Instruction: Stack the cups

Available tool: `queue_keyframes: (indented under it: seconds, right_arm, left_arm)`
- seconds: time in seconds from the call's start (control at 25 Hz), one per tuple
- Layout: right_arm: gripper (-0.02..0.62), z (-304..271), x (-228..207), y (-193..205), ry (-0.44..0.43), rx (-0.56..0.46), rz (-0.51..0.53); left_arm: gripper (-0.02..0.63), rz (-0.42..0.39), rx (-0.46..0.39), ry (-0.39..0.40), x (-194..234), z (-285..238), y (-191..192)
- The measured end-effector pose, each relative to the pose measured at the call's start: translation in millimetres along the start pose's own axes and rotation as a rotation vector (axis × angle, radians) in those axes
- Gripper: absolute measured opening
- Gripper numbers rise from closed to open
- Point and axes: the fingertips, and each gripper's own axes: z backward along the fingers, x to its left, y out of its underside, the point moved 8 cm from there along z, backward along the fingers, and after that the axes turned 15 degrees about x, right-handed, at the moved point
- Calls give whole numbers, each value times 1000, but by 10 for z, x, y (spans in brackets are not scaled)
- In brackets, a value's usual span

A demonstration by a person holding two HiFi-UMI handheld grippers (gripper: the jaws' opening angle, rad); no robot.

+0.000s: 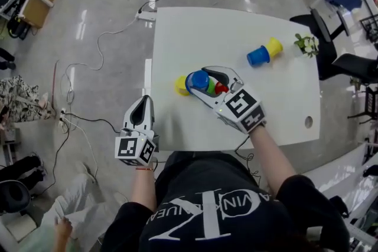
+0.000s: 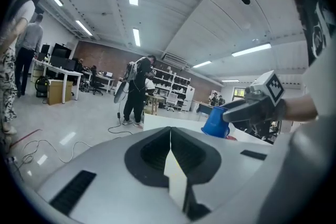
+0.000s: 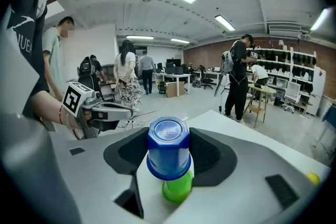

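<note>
Starting nearest the person, the left tongs [image 1: 142,104] were held at the near left edge of the desk [image 1: 195,26], jaws pressed together with nothing between them. Further in, the right tongs [image 1: 201,83] were clamped, jaws well apart, on a nested stack carried clear of the desk. It was made up of a blue cup [image 3: 168,149] outermost, a green cup [image 3: 177,190] protruding from its mouth and a red cup [image 1: 221,89] behind that. The stack's long axis was laid along the line of the tongs, with the blue cup's closed base pointed away from the hand.

Just beyond that base, a single yellow cup [image 1: 181,85] was seen on the desk, partly hidden, so its attitude could not be told. It was judged the nearer target, with the right hand closer to it.

Well apart, toward the far right, a second blue cup [image 1: 258,56] and second yellow cup [image 1: 273,46] were seen on their sides, joined end to end, yellow end farthest.
</note>
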Motion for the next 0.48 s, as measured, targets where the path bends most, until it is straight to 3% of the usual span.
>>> queue_keyframes:
  seconds: [0.48]
  right_arm:
    - [252,-209,72,-64,20,39,18]
  left_arm:
    - [5,55,-7,-69,193,286,184]
